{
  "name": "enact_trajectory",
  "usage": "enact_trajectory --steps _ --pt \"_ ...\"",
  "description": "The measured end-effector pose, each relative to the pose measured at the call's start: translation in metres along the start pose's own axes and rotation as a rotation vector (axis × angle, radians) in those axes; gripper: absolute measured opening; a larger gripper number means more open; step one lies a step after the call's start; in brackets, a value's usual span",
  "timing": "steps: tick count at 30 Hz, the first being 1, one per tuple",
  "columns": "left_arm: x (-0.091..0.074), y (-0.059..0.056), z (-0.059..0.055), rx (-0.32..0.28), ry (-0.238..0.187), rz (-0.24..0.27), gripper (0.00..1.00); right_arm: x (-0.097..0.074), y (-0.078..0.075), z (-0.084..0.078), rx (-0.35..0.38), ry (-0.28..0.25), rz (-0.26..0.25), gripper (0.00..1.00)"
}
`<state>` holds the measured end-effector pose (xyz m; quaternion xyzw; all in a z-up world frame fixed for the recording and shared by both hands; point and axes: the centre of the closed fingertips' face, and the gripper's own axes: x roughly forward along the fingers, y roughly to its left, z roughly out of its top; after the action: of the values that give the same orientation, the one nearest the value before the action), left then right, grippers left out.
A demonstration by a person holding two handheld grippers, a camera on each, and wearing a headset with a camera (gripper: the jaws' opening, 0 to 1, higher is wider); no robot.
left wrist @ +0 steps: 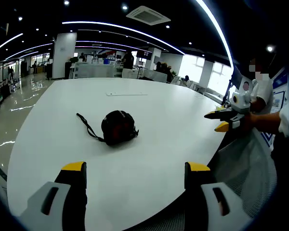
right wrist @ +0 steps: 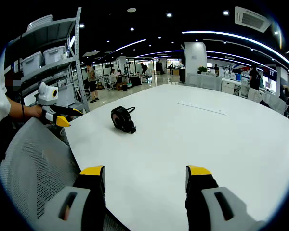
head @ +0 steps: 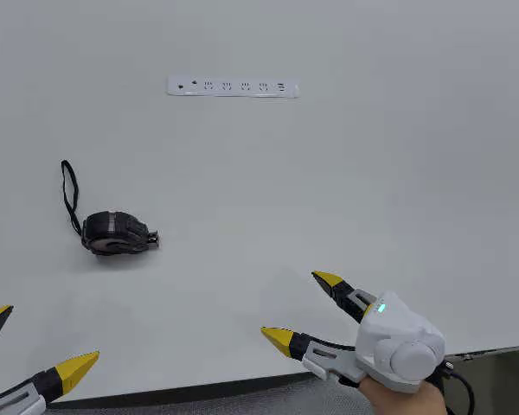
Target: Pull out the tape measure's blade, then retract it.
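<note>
Over the near edge of the tabletop [head: 355, 199], both claws hang wide open and empty. The left claw [head: 40, 339] sits toward the left end of that edge, its yellow tips spread apart. The right claw [head: 304, 309] sits further right along the same edge, also spread to full gape and touching nothing.

Further in from the near edge, on the left part of the tabletop, lies the tape measure [head: 117, 233]. It is a dark, rounded case lying on its side, well apart from both claws. Its blade is wound in, with only the end hook [head: 155, 239] showing at the mouth, which faces right. Its wrist strap [head: 68, 192] trails off in a loop toward the far edge. Near the far edge lies a white power strip [head: 232, 86].

This looks like the reach-in step, with nothing gripped yet and no blade drawn. The left claw is the nearer one to the case, so it will probably need to close on the body and pin it. The right claw would then come low from the hook side, close on that small tab, and draw it rightward. The smooth top may let the case skid if it is held loosely.
</note>
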<state>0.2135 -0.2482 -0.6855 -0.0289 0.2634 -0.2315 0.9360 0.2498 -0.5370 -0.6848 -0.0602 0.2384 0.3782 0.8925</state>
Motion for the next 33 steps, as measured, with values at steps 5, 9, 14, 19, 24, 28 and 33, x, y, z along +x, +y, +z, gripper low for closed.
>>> enact_trajectory --steps 5,9,14,19,24,28,33 --pt "-0.0001 0.0001 0.0007 0.000 -0.002 0.003 0.82 -0.0005 -0.0008 -0.0006 0.000 0.001 -0.003 0.68" --pt "-0.0004 -0.0004 0.0004 0.007 0.001 0.003 0.82 -0.0002 -0.0001 -0.0005 -0.006 0.003 -0.001 0.68" --pt "-0.0008 0.0003 0.0006 -0.001 -0.002 0.004 0.82 -0.0006 -0.0003 -0.0001 -0.006 0.000 -0.001 0.68" --pt "-0.0001 -0.0011 0.0004 0.002 0.001 -0.001 0.82 -0.0004 0.0000 -0.0007 -0.005 0.004 0.002 0.68" --pt "0.0001 -0.0005 0.0006 0.001 -0.001 -0.001 0.82 -0.0003 0.0003 -0.0005 -0.007 0.004 0.003 0.68" --pt "0.0003 -0.0010 0.0007 0.001 -0.001 -0.003 0.81 -0.0002 0.0005 -0.0004 -0.006 0.003 0.006 0.68" --pt "0.0007 -0.0015 0.0005 0.003 0.003 -0.006 0.82 -0.0010 0.0002 0.0003 0.003 -0.002 0.006 0.68"
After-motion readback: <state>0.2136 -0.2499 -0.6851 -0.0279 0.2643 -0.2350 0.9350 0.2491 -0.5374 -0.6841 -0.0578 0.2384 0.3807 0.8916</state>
